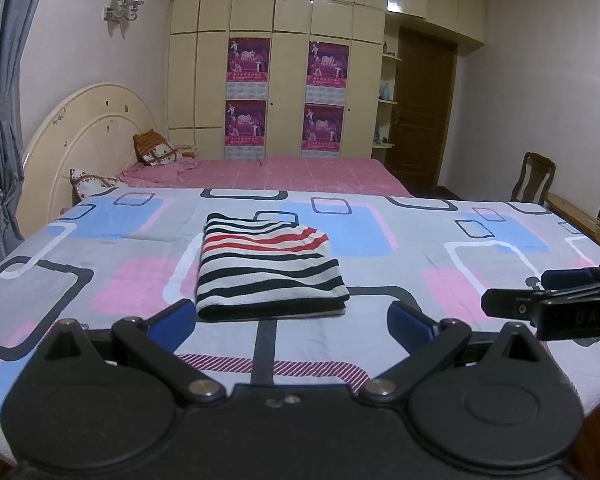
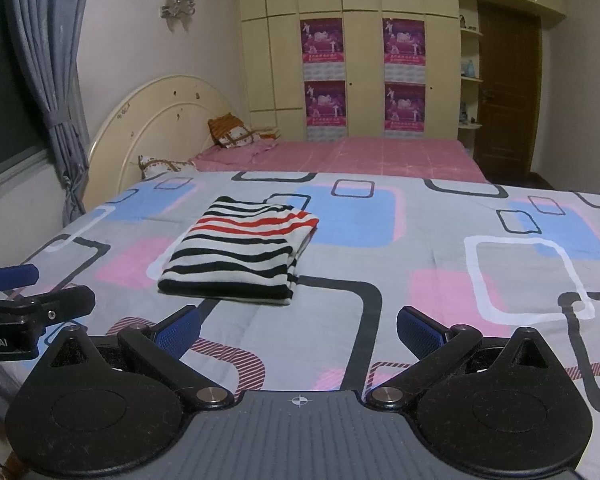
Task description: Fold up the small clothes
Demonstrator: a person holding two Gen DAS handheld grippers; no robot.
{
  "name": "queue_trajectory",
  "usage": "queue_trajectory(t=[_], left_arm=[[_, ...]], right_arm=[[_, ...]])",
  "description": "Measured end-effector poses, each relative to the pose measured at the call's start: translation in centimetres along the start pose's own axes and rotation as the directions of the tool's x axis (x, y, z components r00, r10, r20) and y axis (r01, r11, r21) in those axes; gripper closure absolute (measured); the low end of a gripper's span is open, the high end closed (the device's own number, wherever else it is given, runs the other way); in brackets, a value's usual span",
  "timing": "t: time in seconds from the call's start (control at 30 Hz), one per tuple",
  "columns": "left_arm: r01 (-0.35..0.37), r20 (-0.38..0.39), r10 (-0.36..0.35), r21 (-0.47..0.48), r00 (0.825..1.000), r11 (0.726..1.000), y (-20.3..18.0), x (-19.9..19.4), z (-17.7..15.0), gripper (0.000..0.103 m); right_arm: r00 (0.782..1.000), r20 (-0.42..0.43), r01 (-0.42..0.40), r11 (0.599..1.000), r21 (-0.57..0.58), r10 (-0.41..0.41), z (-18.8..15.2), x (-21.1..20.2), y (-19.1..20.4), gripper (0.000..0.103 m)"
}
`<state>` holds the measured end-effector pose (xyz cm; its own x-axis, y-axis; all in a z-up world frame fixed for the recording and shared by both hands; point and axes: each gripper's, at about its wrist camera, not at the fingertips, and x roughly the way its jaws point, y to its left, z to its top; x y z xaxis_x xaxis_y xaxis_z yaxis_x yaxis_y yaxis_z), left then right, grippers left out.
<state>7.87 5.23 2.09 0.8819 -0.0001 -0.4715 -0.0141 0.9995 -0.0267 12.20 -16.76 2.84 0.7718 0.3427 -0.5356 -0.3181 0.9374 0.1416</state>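
Observation:
A small striped garment point(image 1: 270, 266), white with black and red stripes, lies folded into a neat rectangle on the patterned bedsheet point(image 1: 440, 256). It also shows in the right wrist view point(image 2: 240, 252). My left gripper point(image 1: 292, 324) is open and empty, just in front of the garment's near edge. My right gripper point(image 2: 298, 332) is open and empty, a little back from the garment and to its right. The right gripper shows at the right edge of the left wrist view point(image 1: 548, 304). The left gripper shows at the left edge of the right wrist view point(image 2: 28, 300).
The sheet point(image 2: 440, 248) covers a wide flat surface. Behind it is a pink bed point(image 1: 292, 172) with pillows point(image 1: 156, 148) and a cream headboard point(image 1: 88, 128). A wardrobe point(image 1: 292, 60) and a brown door point(image 1: 424, 108) stand at the back. A wooden chair point(image 1: 534, 178) is at right.

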Motion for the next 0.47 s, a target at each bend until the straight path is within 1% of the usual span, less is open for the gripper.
queue_trajectory(t=[0.47], left_arm=[[-0.005,0.003,0.005,-0.004,1.000,1.000,0.55,0.19,0.19,0.003]], right_arm=[[1.000,-0.001,-0.023,1.000,-0.010,0.023,0.48,0.84,0.46,0.000]])
